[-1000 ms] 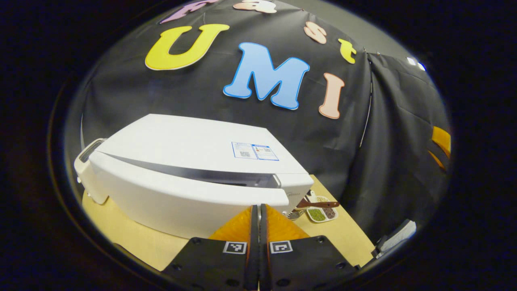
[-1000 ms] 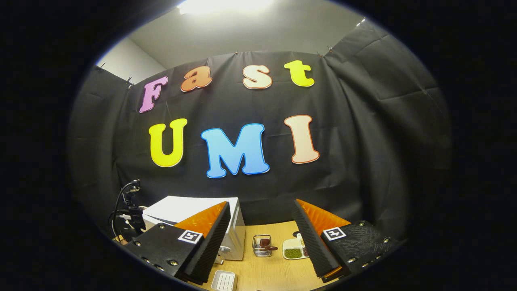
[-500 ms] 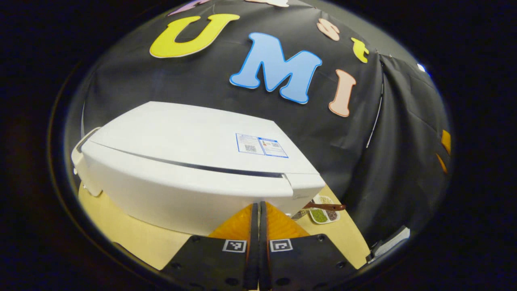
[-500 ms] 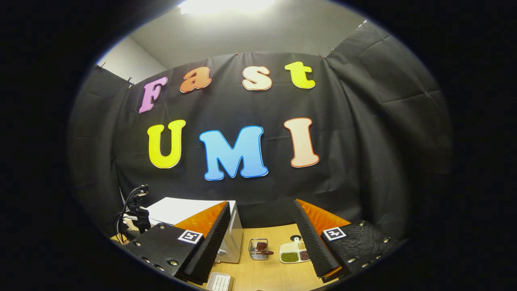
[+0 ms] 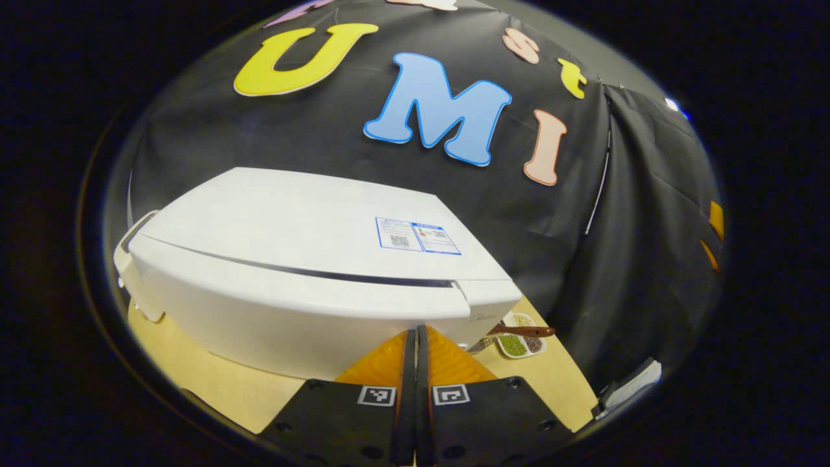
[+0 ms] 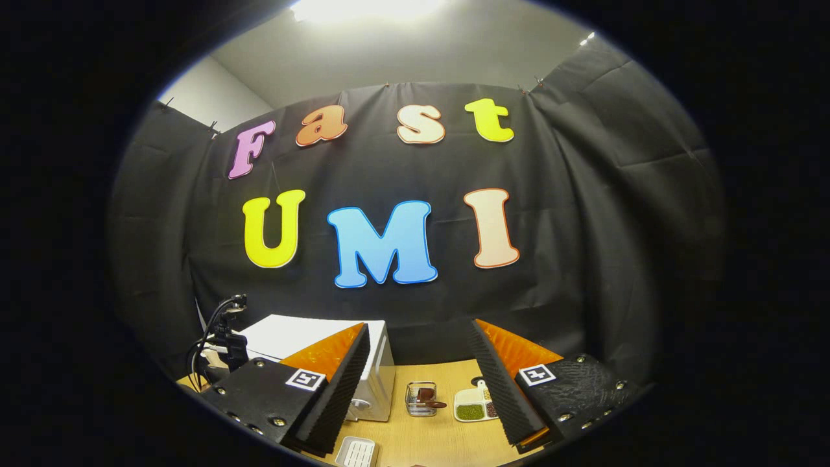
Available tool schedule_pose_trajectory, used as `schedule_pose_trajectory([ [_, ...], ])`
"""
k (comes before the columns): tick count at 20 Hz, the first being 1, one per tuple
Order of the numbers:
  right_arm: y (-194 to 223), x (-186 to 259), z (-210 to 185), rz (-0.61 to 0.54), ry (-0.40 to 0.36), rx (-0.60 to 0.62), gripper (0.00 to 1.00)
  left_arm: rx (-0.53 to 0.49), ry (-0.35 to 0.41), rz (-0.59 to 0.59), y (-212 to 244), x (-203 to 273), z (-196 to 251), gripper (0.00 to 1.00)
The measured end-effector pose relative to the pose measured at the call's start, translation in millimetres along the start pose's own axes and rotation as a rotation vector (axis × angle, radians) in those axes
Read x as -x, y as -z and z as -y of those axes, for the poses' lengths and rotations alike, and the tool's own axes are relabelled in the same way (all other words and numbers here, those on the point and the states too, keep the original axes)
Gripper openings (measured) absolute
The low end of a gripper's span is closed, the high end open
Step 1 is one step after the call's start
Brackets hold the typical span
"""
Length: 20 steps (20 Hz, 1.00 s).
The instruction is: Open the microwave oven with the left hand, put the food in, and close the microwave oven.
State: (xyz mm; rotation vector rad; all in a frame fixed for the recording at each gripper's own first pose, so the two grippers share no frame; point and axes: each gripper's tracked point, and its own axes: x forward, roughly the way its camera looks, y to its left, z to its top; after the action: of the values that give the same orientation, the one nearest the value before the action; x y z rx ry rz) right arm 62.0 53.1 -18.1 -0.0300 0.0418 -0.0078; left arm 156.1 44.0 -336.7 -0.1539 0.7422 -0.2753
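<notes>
Left gripper (image 5: 415,363) closed on nothing, fingers together, just before microwave oven (image 5: 311,272); door shut; oven stood on wooden table (image 5: 214,383); right gripper (image 6: 418,383) spread wide, empty, well back from oven.

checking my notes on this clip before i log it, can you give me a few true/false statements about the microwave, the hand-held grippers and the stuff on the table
1. The white microwave oven has its door wide open. False: the door sits closed against the body, with just a thin dark seam.
2. The left hand-held gripper has its fingers together, right in front of the microwave door. True.
3. The right hand-held gripper is shut on a dish. False: its fingers are spread apart with nothing between them.
4. A divided dish of beans lies on the wooden table. True.
5. A small wire basket stands between the microwave and the dish. True.
</notes>
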Motion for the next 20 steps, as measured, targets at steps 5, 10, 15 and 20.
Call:
schedule_pose_trajectory([
  [5,-1,10,1,-0.003,0.014,-0.001,0.93,-0.032,0.004,-0.002,0,-1,2,0.07],
  [10,-3,21,5,0.002,0.043,-0.005,0.93,-0.051,-0.027,0.010,-8,-8,-6,0.07],
  [15,-1,32,12,-0.001,0.075,-0.002,0.93,-0.047,-0.002,-0.005,-4,-6,-5,0.07],
  [20,0,31,-1,-0.004,0.068,-0.023,0.93,-0.147,-0.037,0.115,-41,40,5,0.07],
])
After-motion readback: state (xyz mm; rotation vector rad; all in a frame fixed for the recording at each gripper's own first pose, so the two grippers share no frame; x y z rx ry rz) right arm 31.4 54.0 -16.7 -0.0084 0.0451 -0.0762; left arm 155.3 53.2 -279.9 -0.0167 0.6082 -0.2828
